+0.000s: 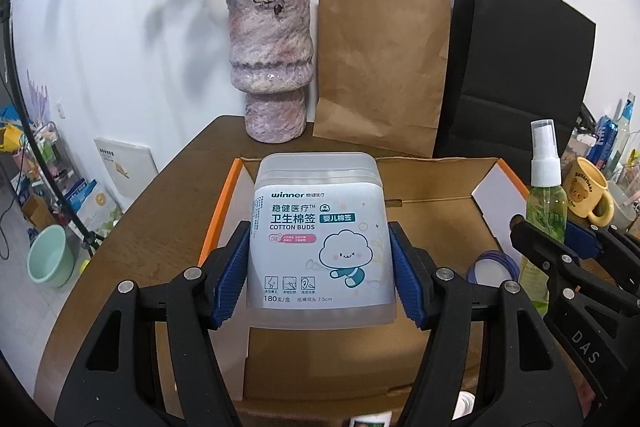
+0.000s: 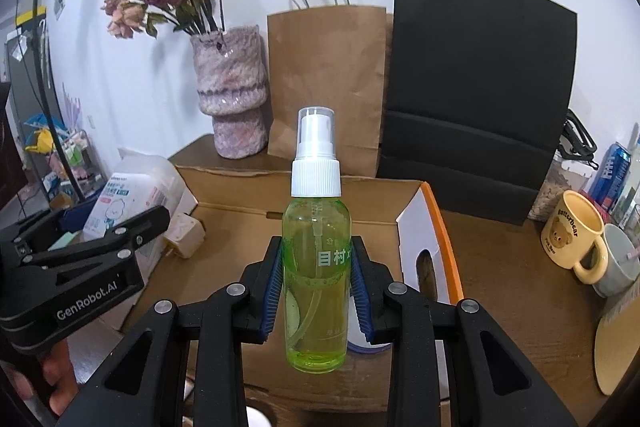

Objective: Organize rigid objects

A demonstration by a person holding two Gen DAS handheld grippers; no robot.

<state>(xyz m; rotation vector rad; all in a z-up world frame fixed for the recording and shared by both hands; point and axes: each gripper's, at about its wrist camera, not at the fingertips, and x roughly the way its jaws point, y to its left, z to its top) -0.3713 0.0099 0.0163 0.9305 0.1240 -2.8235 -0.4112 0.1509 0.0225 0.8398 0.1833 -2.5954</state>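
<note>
My left gripper (image 1: 320, 271) is shut on a clear cotton buds box (image 1: 320, 239) with a white label, held upright over the open cardboard box (image 1: 440, 219). My right gripper (image 2: 316, 291) is shut on a green spray bottle (image 2: 316, 267) with a white pump cap, held upright over the same cardboard box (image 2: 352, 203). In the left wrist view the spray bottle (image 1: 544, 203) and right gripper (image 1: 560, 251) show at the right. In the right wrist view the cotton buds box (image 2: 132, 199) and left gripper (image 2: 92, 251) show at the left.
A purple vase (image 1: 272, 67) of dried roses, a brown paper bag (image 1: 380, 67) and a black paper bag (image 1: 516, 67) stand behind the box. A yellow bear mug (image 2: 576, 235) and a grey cup (image 2: 620, 267) stand at the right. A purple coil (image 1: 492, 267) lies inside the box.
</note>
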